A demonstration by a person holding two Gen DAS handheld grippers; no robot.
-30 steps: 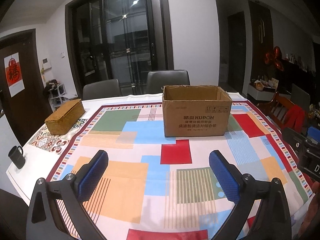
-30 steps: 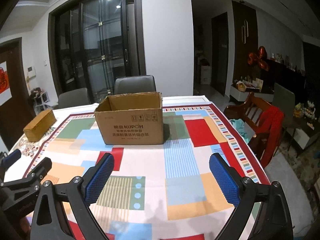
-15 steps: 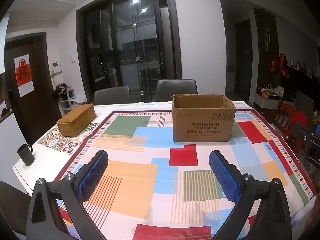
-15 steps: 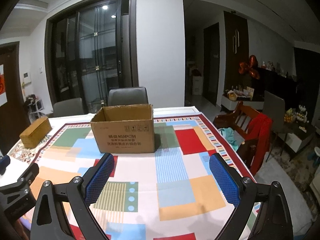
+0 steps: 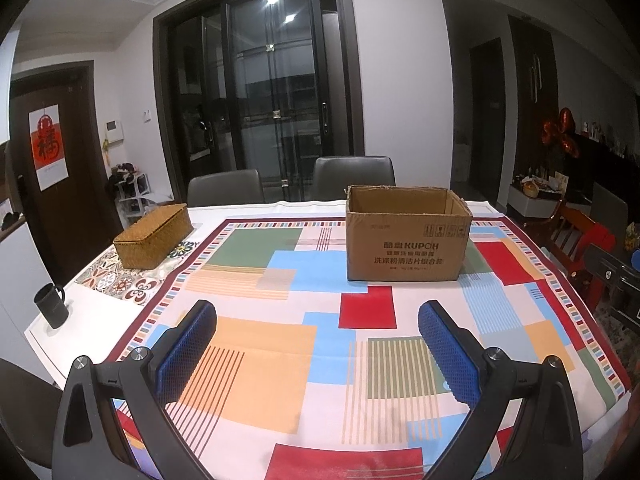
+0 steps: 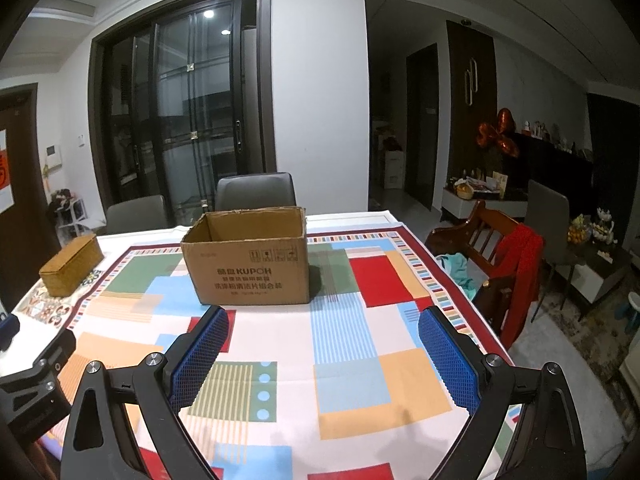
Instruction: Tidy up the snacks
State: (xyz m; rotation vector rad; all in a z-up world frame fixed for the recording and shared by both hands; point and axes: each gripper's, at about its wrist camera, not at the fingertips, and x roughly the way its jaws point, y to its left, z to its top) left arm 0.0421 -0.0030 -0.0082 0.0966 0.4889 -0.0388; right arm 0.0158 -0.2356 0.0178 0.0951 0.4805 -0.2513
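Note:
An open brown cardboard box (image 5: 406,240) stands upright on the far side of the table with the colourful checked cloth (image 5: 280,320); it also shows in the right wrist view (image 6: 248,264). Its inside is hidden from here. No snacks are in sight. My left gripper (image 5: 318,316) is open and empty, held above the near part of the table. My right gripper (image 6: 323,320) is open and empty, to the right of the left one, whose body (image 6: 28,376) shows at the left edge.
A woven lidded basket (image 5: 154,236) sits at the table's far left, and a black mug (image 5: 51,306) near the left edge. Two grey chairs (image 5: 352,178) stand behind the table. A wooden chair with red cloth (image 6: 508,272) stands to the right.
Both grippers have risen and tilted up, so the views show more of the room and the box sits lower in frame. Both stay open and empty.

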